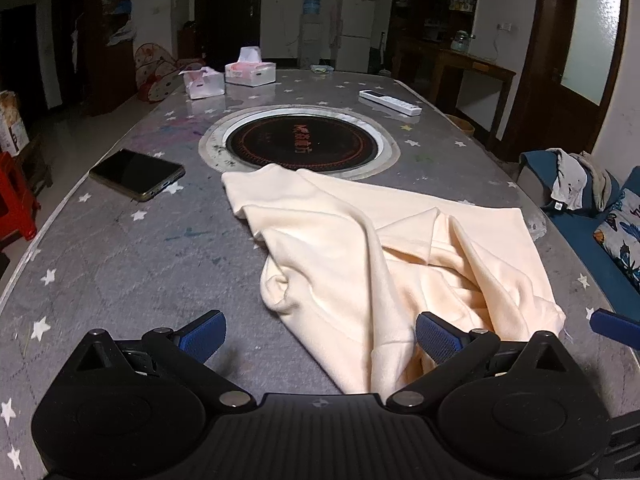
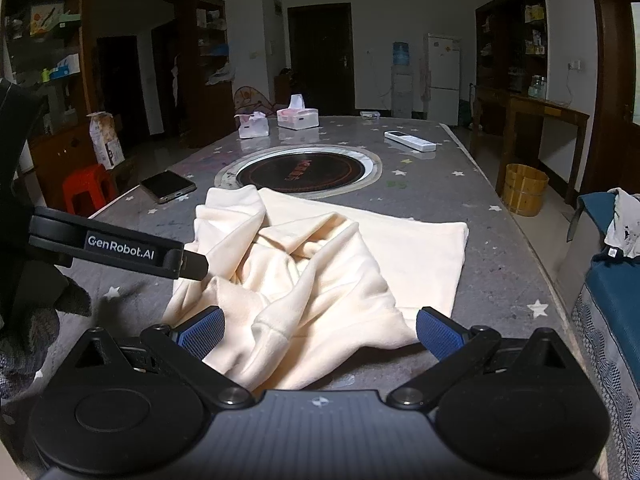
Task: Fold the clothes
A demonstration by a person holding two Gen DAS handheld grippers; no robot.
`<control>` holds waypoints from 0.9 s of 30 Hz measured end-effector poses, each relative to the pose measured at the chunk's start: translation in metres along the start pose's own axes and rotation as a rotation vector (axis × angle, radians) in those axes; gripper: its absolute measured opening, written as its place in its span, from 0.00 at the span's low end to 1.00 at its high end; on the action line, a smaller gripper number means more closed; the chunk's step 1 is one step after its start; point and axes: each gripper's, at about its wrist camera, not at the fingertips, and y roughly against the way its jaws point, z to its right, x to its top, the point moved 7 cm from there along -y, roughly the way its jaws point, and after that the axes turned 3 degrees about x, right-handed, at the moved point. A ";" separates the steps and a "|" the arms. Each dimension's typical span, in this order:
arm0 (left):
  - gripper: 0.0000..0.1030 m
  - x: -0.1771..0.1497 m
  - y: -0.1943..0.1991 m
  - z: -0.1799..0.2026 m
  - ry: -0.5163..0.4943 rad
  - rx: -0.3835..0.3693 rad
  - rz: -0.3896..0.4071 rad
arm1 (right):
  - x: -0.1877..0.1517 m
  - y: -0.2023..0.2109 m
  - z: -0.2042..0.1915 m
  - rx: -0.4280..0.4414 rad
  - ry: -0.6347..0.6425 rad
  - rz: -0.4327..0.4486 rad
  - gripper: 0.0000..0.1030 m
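A cream garment (image 1: 360, 248) lies crumpled on the grey star-patterned table (image 1: 120, 264), its far edge over the round cooktop rim. It also shows in the right wrist view (image 2: 320, 264). My left gripper (image 1: 320, 338) is open, its jaws wide, with the garment's near edge lying between the fingers. My right gripper (image 2: 320, 334) is open too, and the garment's near folds lie between its blue pads. The left gripper's body (image 2: 112, 246) shows at the left of the right wrist view. A blue pad (image 1: 616, 322) of the right gripper shows at the right edge of the left wrist view.
A round black cooktop (image 1: 300, 142) is set in the table's middle. A phone (image 1: 136, 174) lies at the left, a white remote (image 1: 390, 102) at the far right, two tissue boxes (image 1: 250, 70) at the back. A blue sofa (image 1: 600, 216) stands right, a red stool (image 2: 86, 186) left.
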 end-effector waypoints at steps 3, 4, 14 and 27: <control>0.95 0.004 -0.004 0.003 -0.016 -0.005 0.002 | 0.003 -0.002 0.005 -0.008 -0.006 0.003 0.99; 0.94 0.006 -0.006 0.005 -0.024 -0.006 0.001 | 0.004 -0.003 0.006 -0.011 -0.006 0.004 0.99; 0.71 0.024 -0.040 0.020 -0.102 -0.024 -0.032 | 0.026 -0.030 0.031 -0.010 -0.024 -0.012 0.84; 0.22 0.031 -0.059 0.017 -0.152 -0.073 -0.074 | 0.055 -0.115 0.052 0.088 -0.077 -0.142 0.54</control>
